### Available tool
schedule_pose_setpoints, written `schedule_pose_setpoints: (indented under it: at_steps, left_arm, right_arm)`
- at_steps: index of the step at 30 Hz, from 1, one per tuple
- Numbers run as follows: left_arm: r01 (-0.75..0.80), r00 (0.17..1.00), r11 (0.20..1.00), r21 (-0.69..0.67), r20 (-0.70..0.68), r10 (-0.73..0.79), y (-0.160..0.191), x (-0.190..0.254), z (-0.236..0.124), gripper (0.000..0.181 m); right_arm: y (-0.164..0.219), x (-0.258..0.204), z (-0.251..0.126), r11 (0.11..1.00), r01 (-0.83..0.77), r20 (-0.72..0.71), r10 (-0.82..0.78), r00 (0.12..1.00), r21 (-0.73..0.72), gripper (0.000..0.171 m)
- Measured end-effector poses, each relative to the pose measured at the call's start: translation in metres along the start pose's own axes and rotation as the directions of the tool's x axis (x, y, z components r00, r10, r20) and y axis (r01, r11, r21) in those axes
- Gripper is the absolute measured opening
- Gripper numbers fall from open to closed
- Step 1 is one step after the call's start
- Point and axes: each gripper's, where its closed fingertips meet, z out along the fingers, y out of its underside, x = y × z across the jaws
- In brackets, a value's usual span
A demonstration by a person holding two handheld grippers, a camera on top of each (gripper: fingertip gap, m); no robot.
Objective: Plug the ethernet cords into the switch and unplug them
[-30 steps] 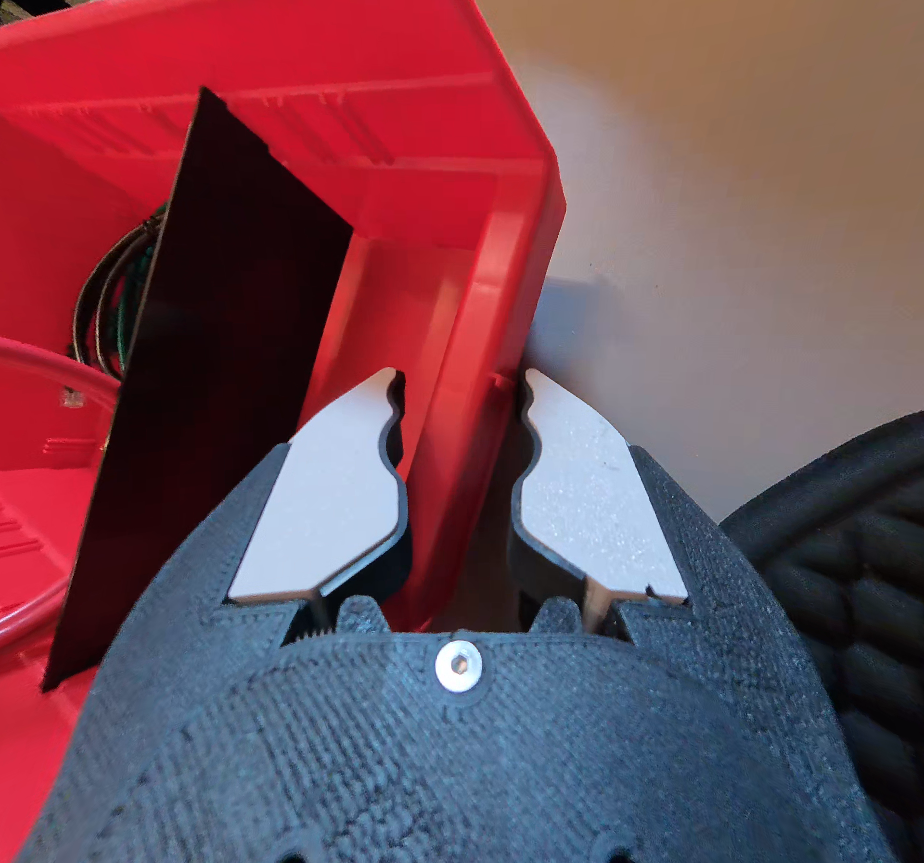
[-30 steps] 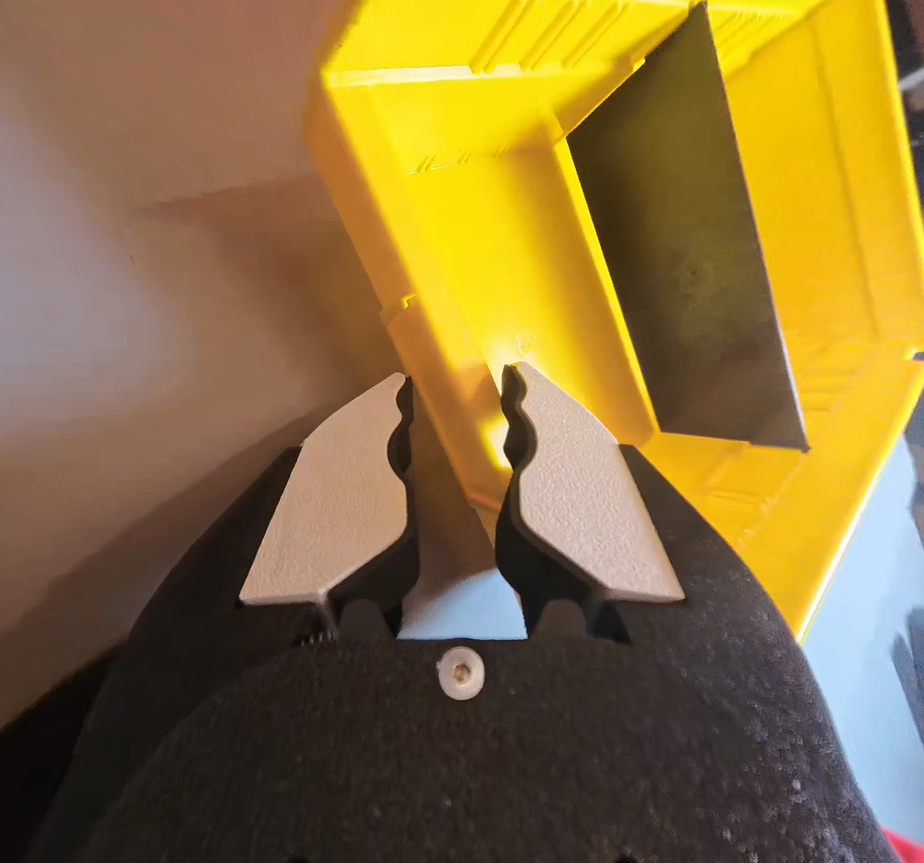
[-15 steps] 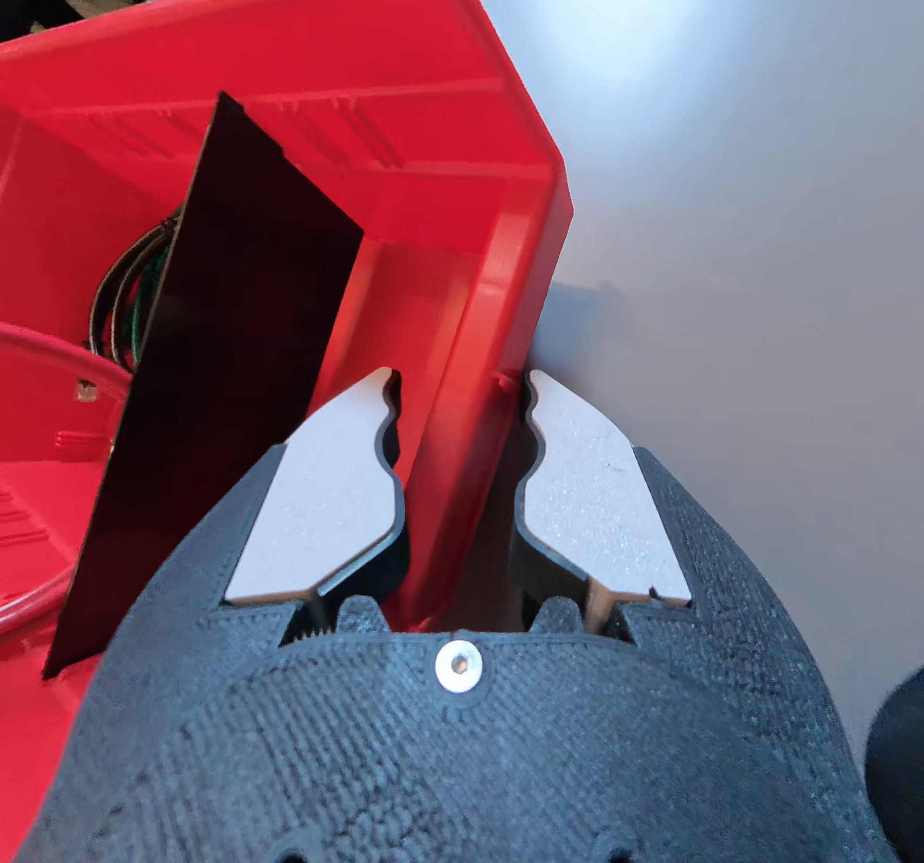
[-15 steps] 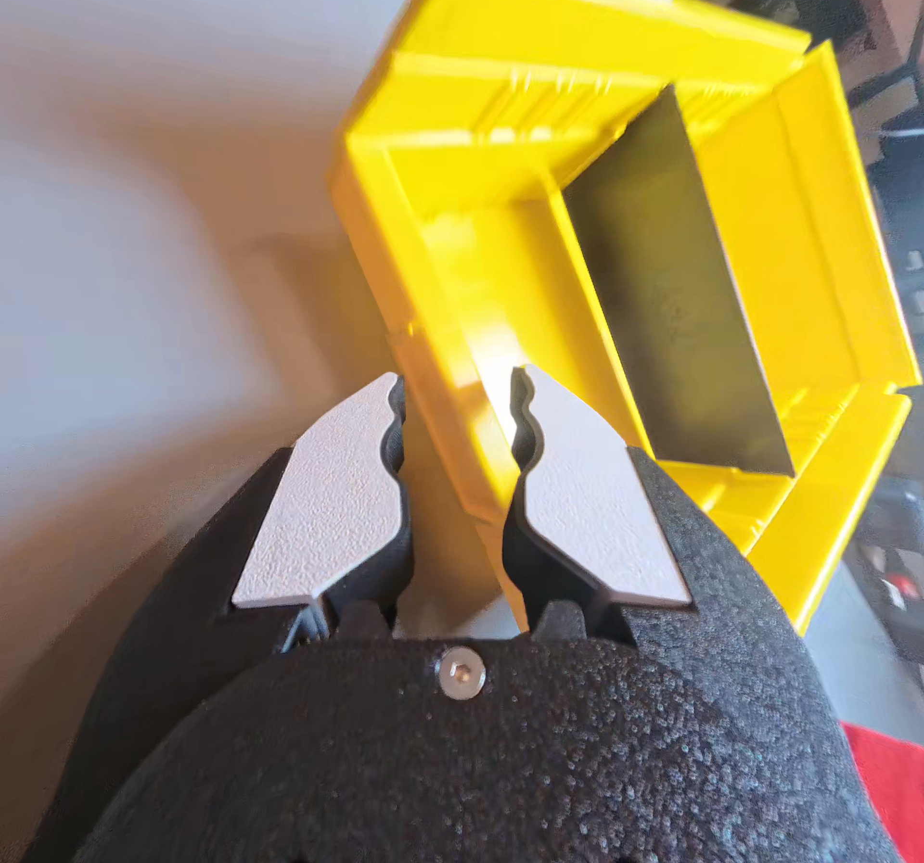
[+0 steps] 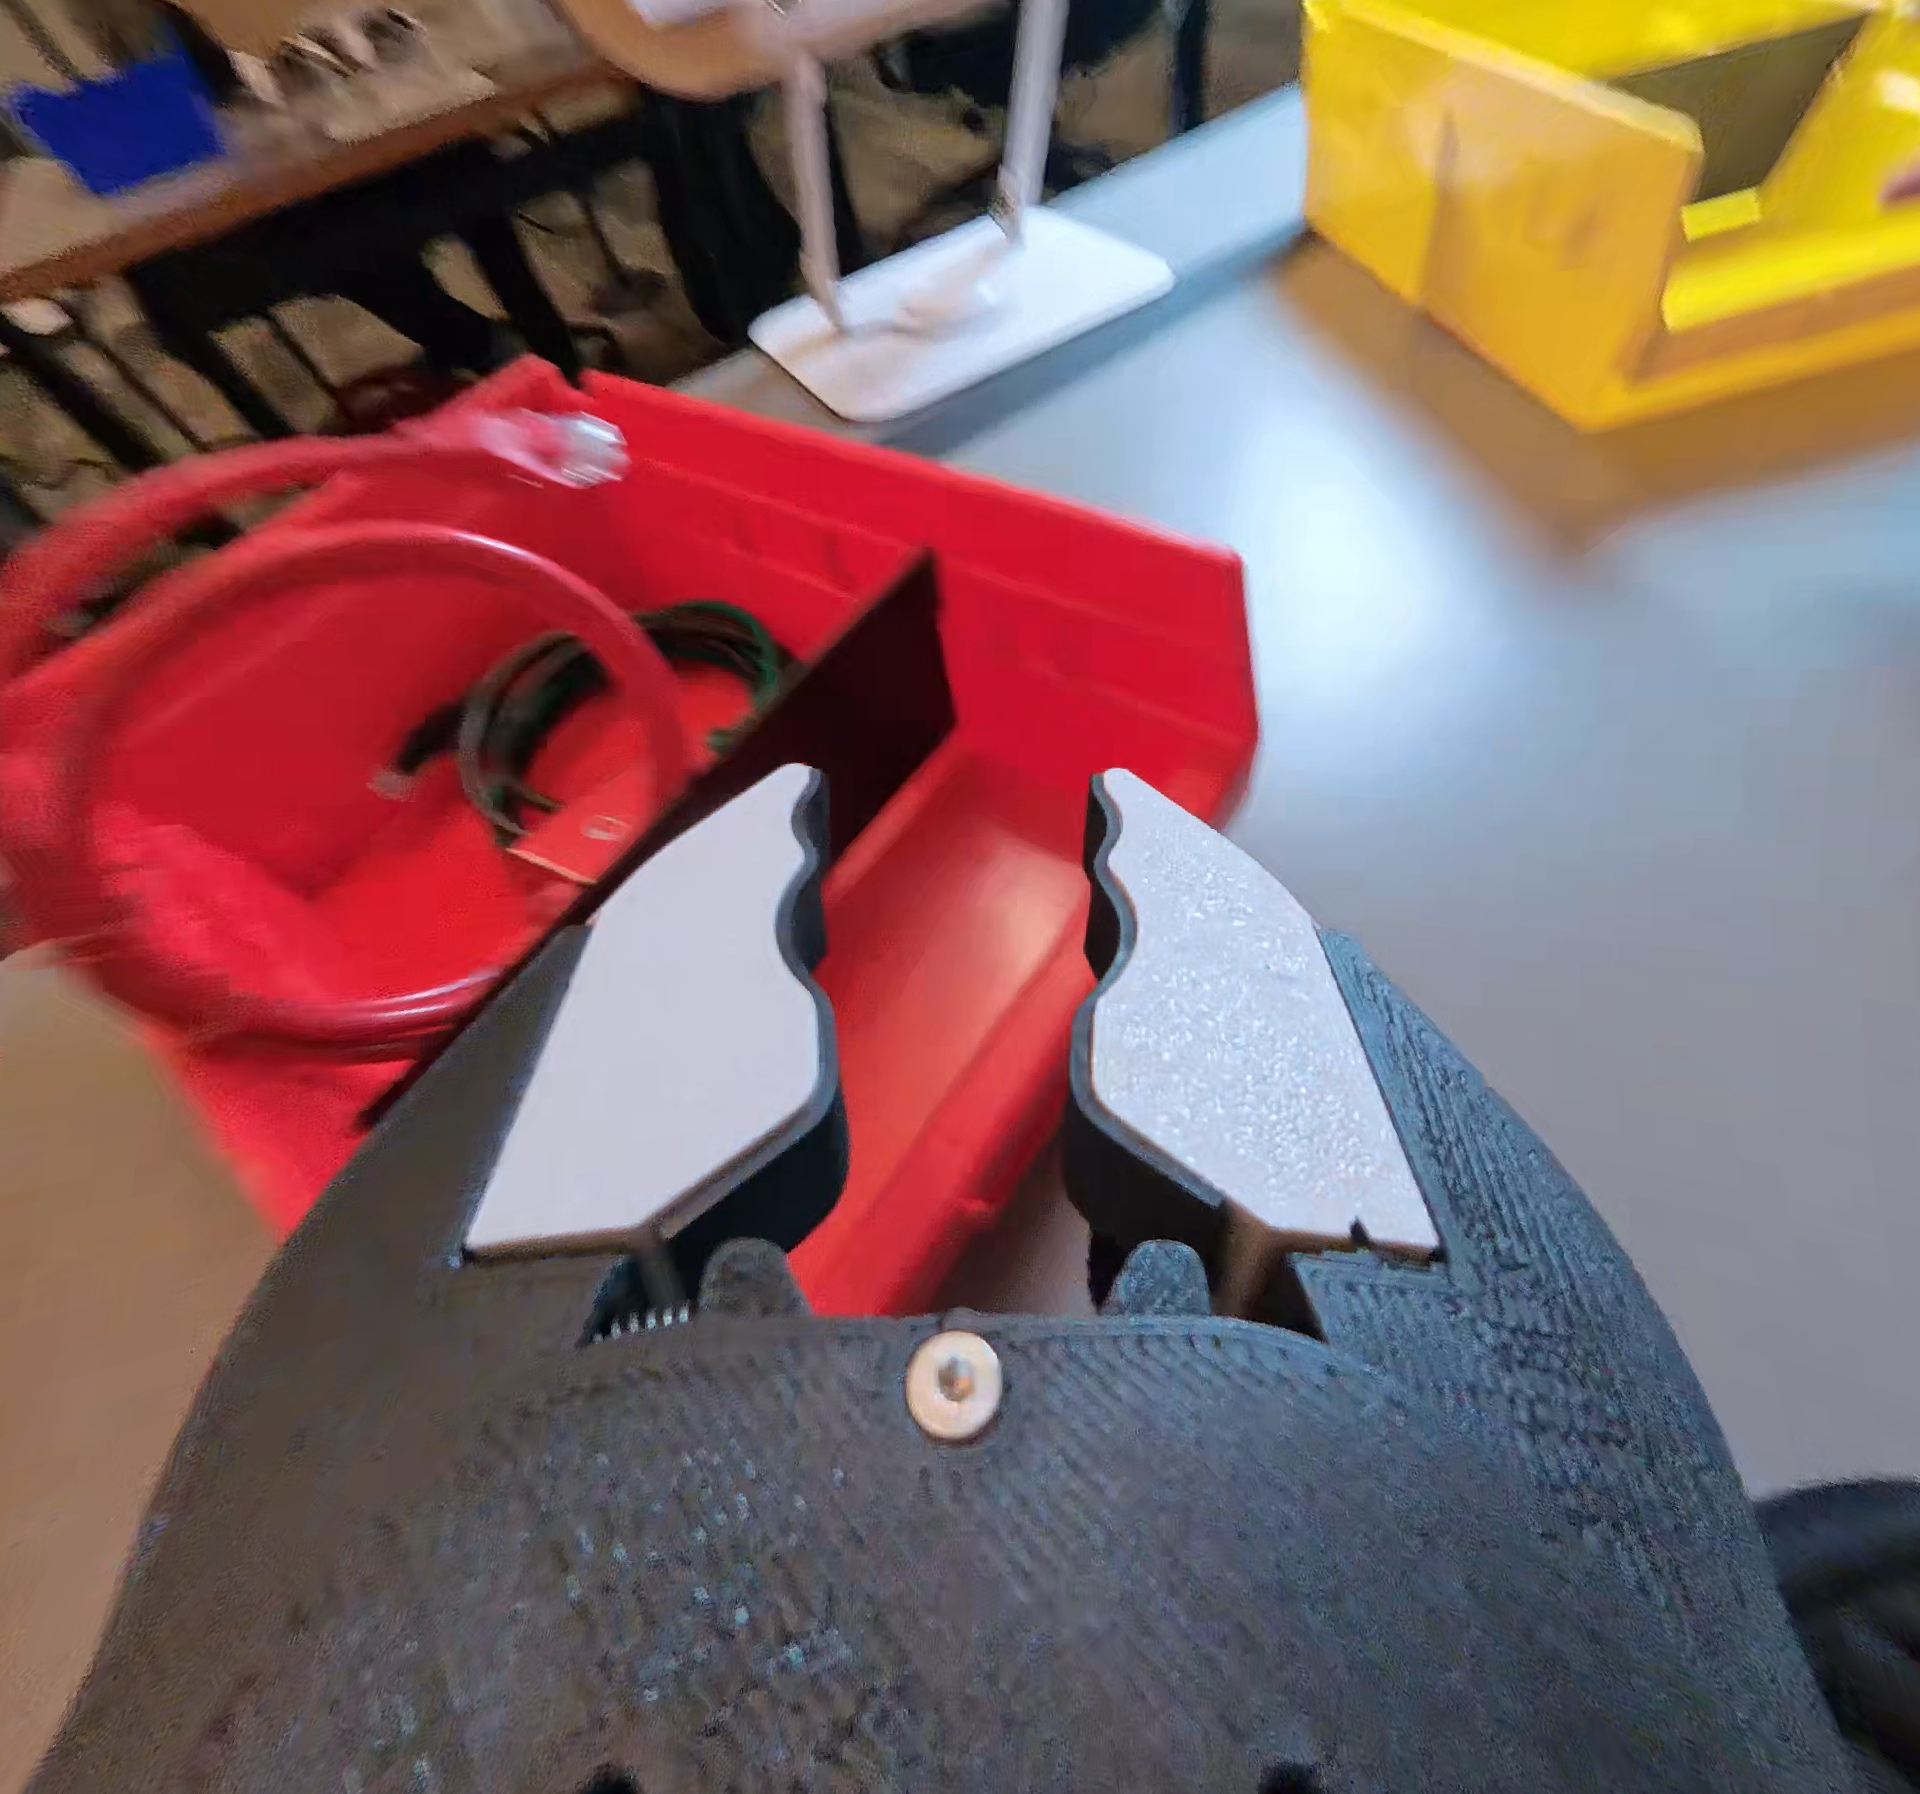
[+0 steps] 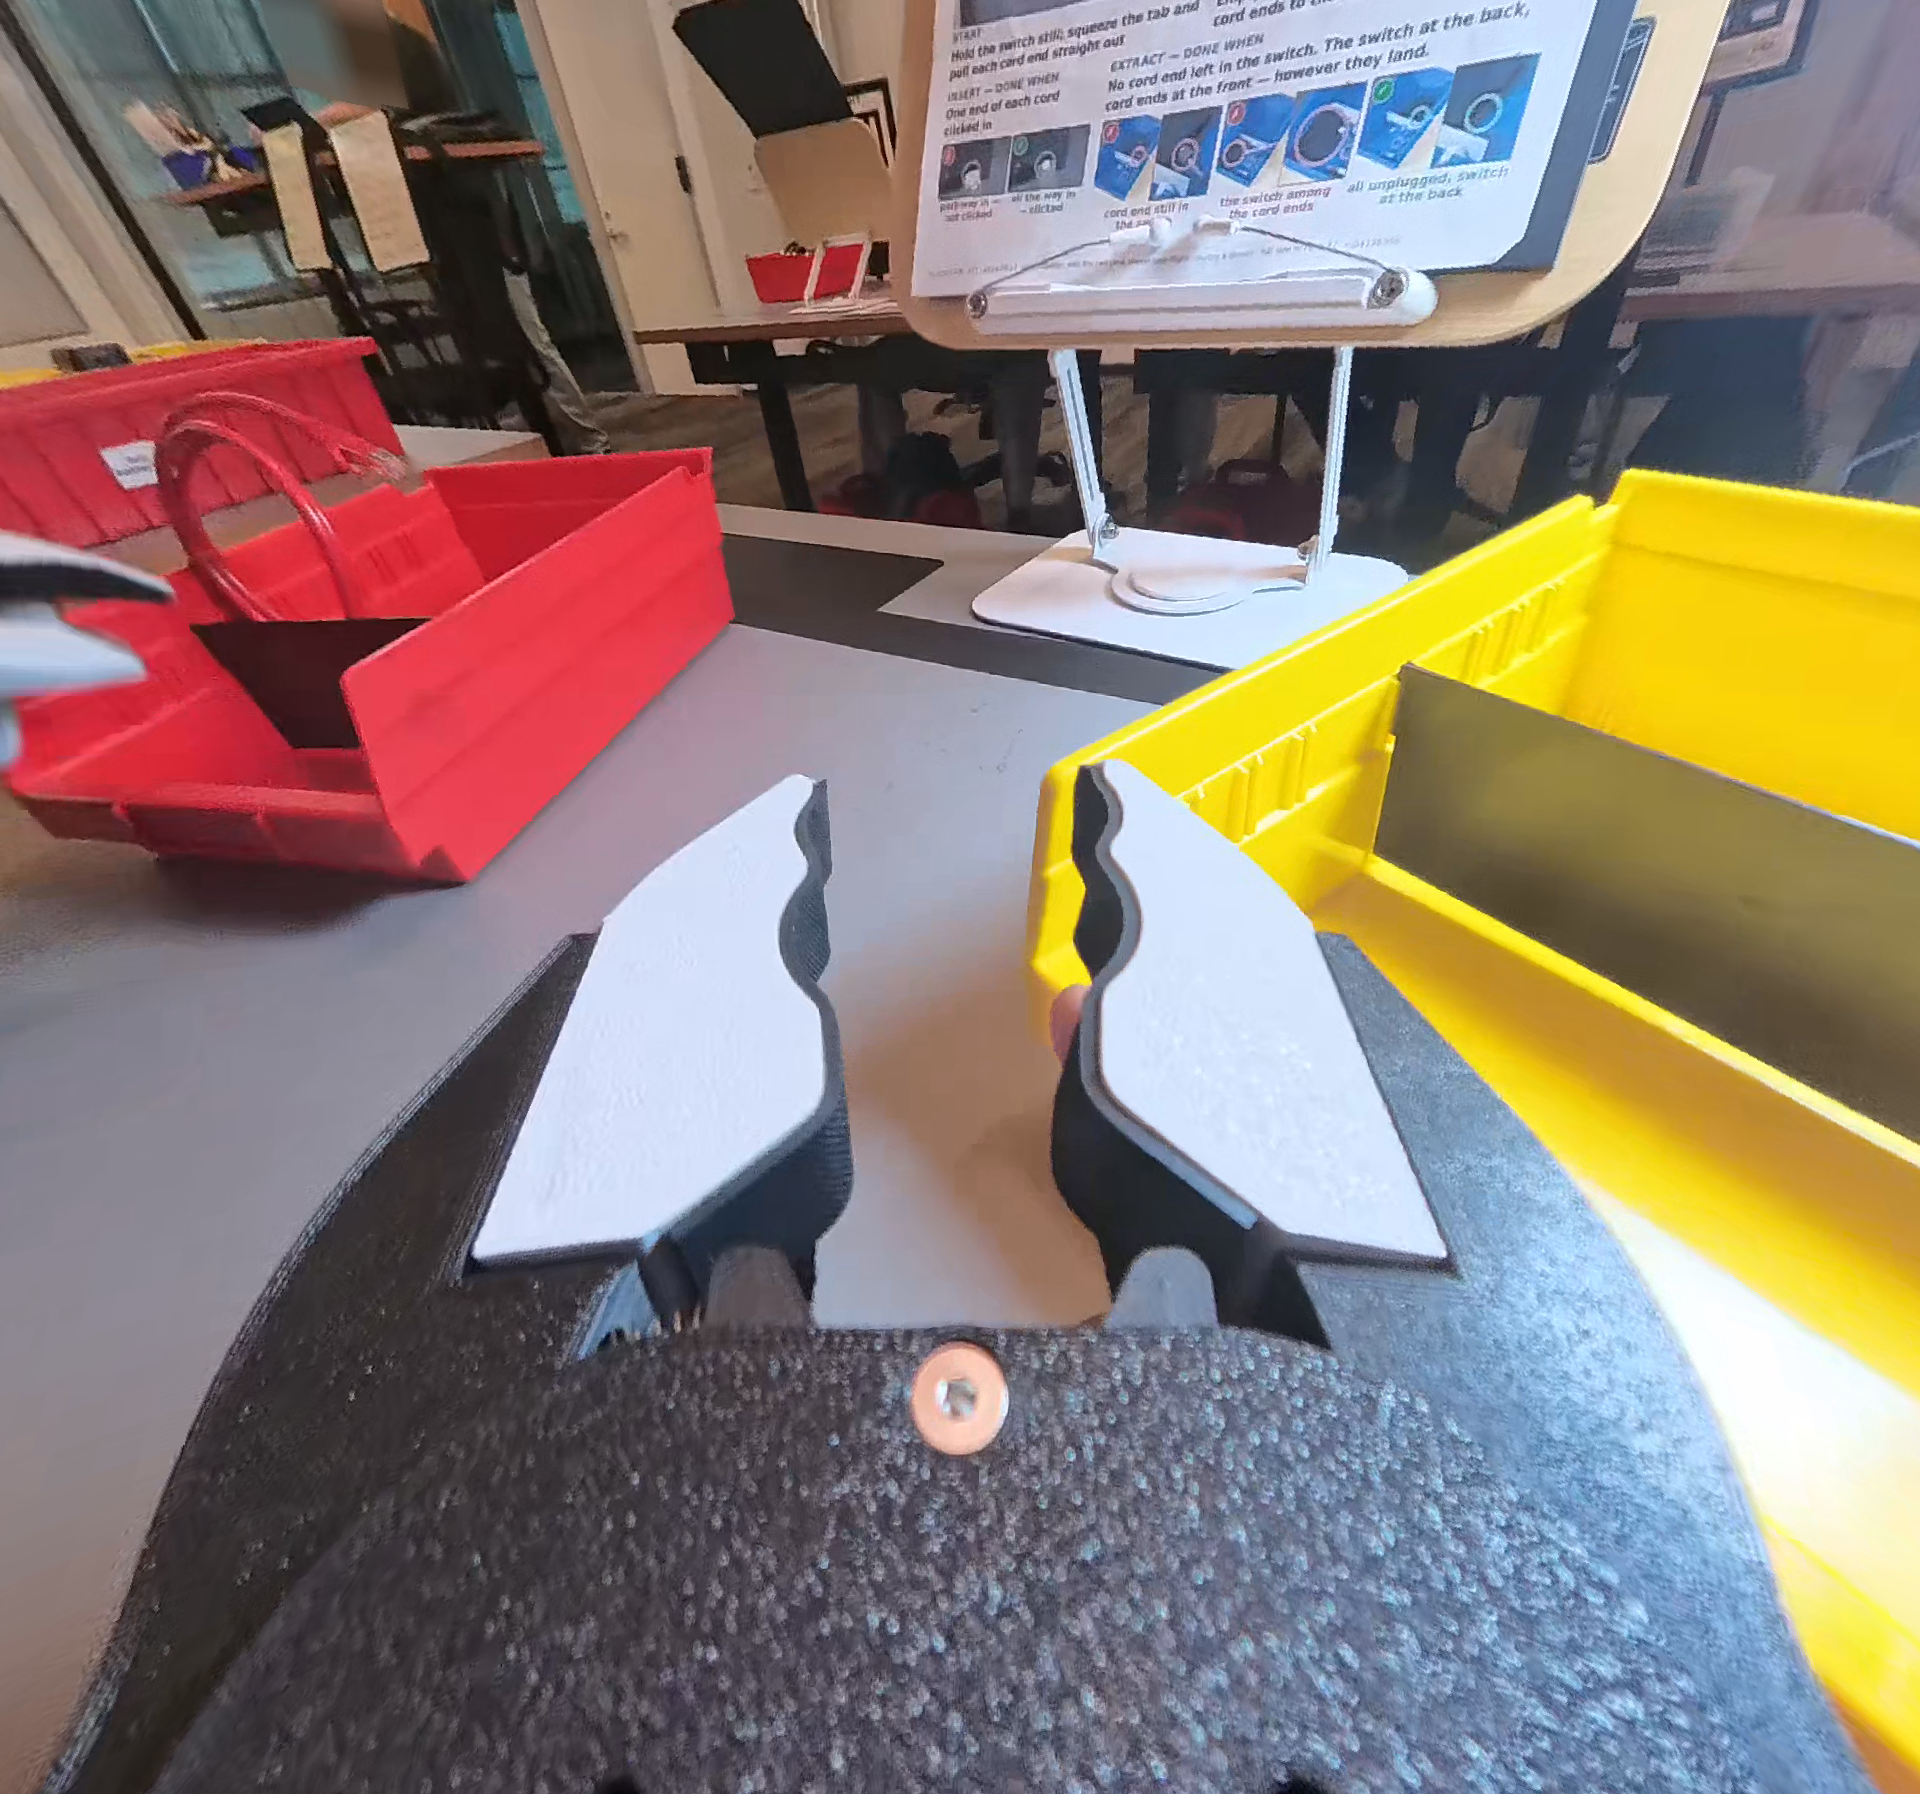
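Looping out of the red bin [image 5: 1091,601], a red ethernet cord [image 5: 343,549] curls; both grippers' fingers gape empty.

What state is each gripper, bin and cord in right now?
Left gripper: open, empty.
Right gripper: open, empty.
Red plastic bin: on table, black divider upright.
Coiled red ethernet cord: in red bin, unplugged.
Yellow plastic bin: on table; visible compartments empty.
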Motion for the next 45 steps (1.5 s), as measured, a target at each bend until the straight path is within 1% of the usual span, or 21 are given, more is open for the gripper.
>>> schedule_pose_setpoints:
  at_steps: [3, 6, 8, 9, 12, 13, 14, 15, 16, 18, 20, 24, 27, 30, 33, 36, 39, 42, 43, 44, 45]
  left_arm:
    - [0.052, 0.988, 0.995, 0.081, 0.141, -0.063, -0.029, -0.046, -0.022, 0.043]
    - [-0.003, 0.969, 0.998, 0.056, 0.249, -0.011, -0.049, -0.083, -0.037, 0.045]
    - [-0.094, 0.944, 0.994, -0.064, 0.312, 0.109, -0.049, -0.108, -0.038, 0.048]
    - [-0.12, 0.937, 0.982, -0.149, 0.31, 0.162, -0.042, -0.119, -0.034, 0.052]
    - [-0.153, 0.945, 0.914, -0.375, 0.214, 0.246, -0.006, -0.138, -0.014, 0.06]
    - [-0.166, 0.942, 0.899, -0.405, 0.204, 0.266, 0.002, -0.144, -0.008, 0.057]
    - [-0.188, 0.933, 0.88, -0.436, 0.201, 0.299, 0.008, -0.15, -0.003, 0.046]
    - [-0.22, 0.912, 0.854, -0.472, 0.211, 0.352, 0.011, -0.157, -0.001, 0.029]
    - [-0.252, 0.904, 0.826, -0.505, 0.182, 0.387, 0.012, -0.158, 0.001, 0.011]
    - [-0.271, 0.901, 0.796, -0.541, 0.147, 0.407, 0.001, -0.154, 0.004, 0.009]
    - [-0.327, 0.874, 0.793, -0.515, 0.155, 0.461, -0.03, -0.149, 0.003, 0.009]
    - [-0.36, 0.874, 0.864, -0.353, 0.197, 0.445, -0.113, -0.129, -0.003, 0.009]
    - [-0.416, 0.852, 0.867, -0.276, 0.216, 0.477, -0.171, -0.107, -0.014, 0.009]
    - [-0.452, 0.83, 0.859, -0.238, 0.241, 0.504, -0.217, -0.085, -0.028, 0.009]
    - [-0.463, 0.82, 0.86, -0.214, 0.265, 0.508, -0.254, -0.061, -0.04, 0.008]
    - [-0.484, 0.814, 0.857, -0.175, 0.269, 0.515, -0.287, -0.029, -0.051, 0.008]
    - [-0.507, 0.815, 0.852, -0.133, 0.246, 0.524, -0.312, 0.011, -0.056, 0.008]
    - [-0.517, 0.839, 0.853, -0.065, 0.156, 0.521, -0.321, 0.062, -0.054, 0.008]
    - [-0.515, 0.849, 0.856, -0.038, 0.119, 0.515, -0.321, 0.079, -0.052, 0.008]
    - [-0.512, 0.857, 0.859, -0.009, 0.073, 0.511, -0.318, 0.097, -0.05, 0.008]
    - [-0.509, 0.861, 0.861, 0.018, 0.024, 0.508, -0.315, 0.113, -0.049, 0.008]
  right_arm:
    - [0.009, -0.002, 0.001, 1.0, 0.007, 0.006, -0.007, 1.0, -0.017, 0.043]
    - [0.012, -0.005, 0.001, 0.999, 0.038, 0.012, -0.038, 0.999, -0.027, 0.042]
    - [0.012, -0.006, 0.001, 0.998, 0.049, 0.015, -0.049, 0.999, -0.028, 0.04]
    - [0.013, -0.006, 0.001, 0.998, 0.048, 0.02, -0.047, 0.999, -0.03, 0.039]
    - [0.015, -0.009, 0.001, 0.998, 0.051, 0.031, -0.049, 0.998, -0.038, 0.038]
    - [0.016, -0.01, 0.002, 0.998, 0.055, 0.036, -0.053, 0.998, -0.042, 0.037]
    - [0.017, -0.012, 0.002, 0.997, 0.061, 0.039, -0.059, 0.997, -0.045, 0.036]
    - [0.018, -0.013, 0.002, 0.996, 0.068, 0.042, -0.066, 0.997, -0.049, 0.036]
    - [0.019, -0.013, 0.003, 0.996, 0.075, 0.043, -0.072, 0.996, -0.053, 0.035]
    - [0.022, -0.015, 0.004, 0.994, 0.087, 0.045, -0.084, 0.995, -0.065, 0.034]
    - [0.025, -0.015, 0.005, 0.993, 0.094, 0.048, -0.09, 0.995, -0.074, 0.033]
    - [0.026, -0.021, 0.007, 0.992, 0.099, 0.068, -0.094, 0.993, -0.079, 0.032]
    - [0.022, -0.031, 0.005, 0.991, 0.124, 0.103, -0.117, 0.988, -0.058, 0.032]
    - [0.011, -0.051, 0.004, 0.983, 0.18, 0.154, -0.173, 0.973, -0.032, 0.034]
    - [-0.011, -0.091, 0.005, 0.974, 0.225, 0.237, -0.218, 0.947, -0.003, 0.043]
    - [-0.043, -0.143, 0.007, 0.945, 0.32, 0.29, -0.327, 0.899, 0.073, 0.05]
    - [-0.086, -0.178, 0.012, 0.905, 0.394, 0.23, -0.423, 0.877, 0.163, 0.057]
    - [-0.119, -0.182, 0.027, 0.889, 0.431, 0.127, -0.451, 0.884, 0.159, 0.07]
    - [-0.122, -0.177, 0.034, 0.881, 0.453, 0.094, -0.467, 0.879, 0.137, 0.069]
    - [-0.122, -0.17, 0.039, 0.867, 0.485, 0.061, -0.494, 0.867, 0.115, 0.054]
    - [-0.119, -0.167, 0.042, 0.846, 0.52, 0.062, -0.529, 0.847, 0.117, 0.032]
